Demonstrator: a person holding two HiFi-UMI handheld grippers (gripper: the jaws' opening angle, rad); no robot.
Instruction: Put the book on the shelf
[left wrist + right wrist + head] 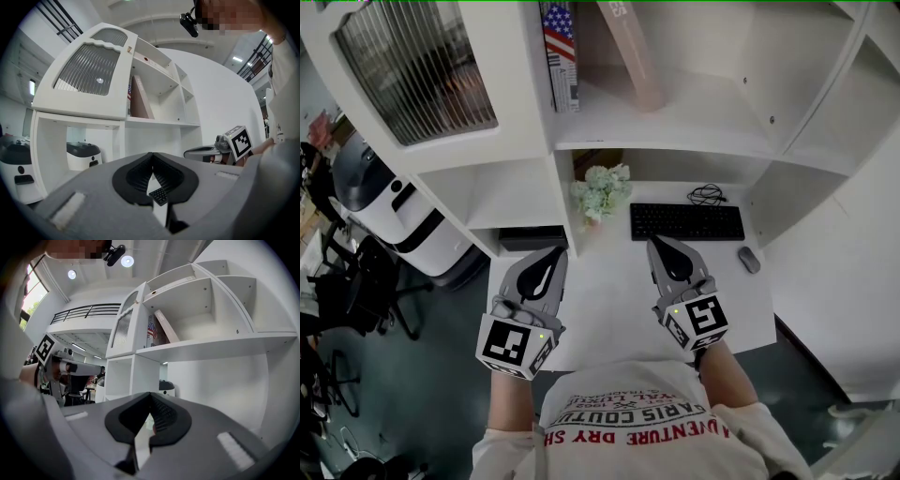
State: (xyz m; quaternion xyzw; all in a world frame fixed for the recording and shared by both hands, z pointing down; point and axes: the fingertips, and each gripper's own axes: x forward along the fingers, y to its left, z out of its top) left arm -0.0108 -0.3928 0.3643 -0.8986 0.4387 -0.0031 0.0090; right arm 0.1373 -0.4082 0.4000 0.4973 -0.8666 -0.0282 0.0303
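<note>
A tan book [633, 54] leans to the left on the white shelf [675, 127], against an upright flag-covered book [561, 56]. The right gripper view shows the same pair, the tan book [167, 332] and the flag book [151, 332]. From the left gripper view the tan book [139, 101] is seen high up in its compartment. Both grippers hover side by side over the white desk [609, 300], below the shelf. My left gripper [551, 255] is shut and holds nothing. My right gripper [661, 246] is also shut and empty. The jaws of each meet at the tips.
A black keyboard [686, 221], a grey mouse [749, 260], a coiled cable [706, 195] and a pot of pale flowers [602, 192] sit at the back of the desk. A ribbed-glass cabinet door [412, 66] is upper left. A white machine [394, 202] and a chair [356, 281] stand at left.
</note>
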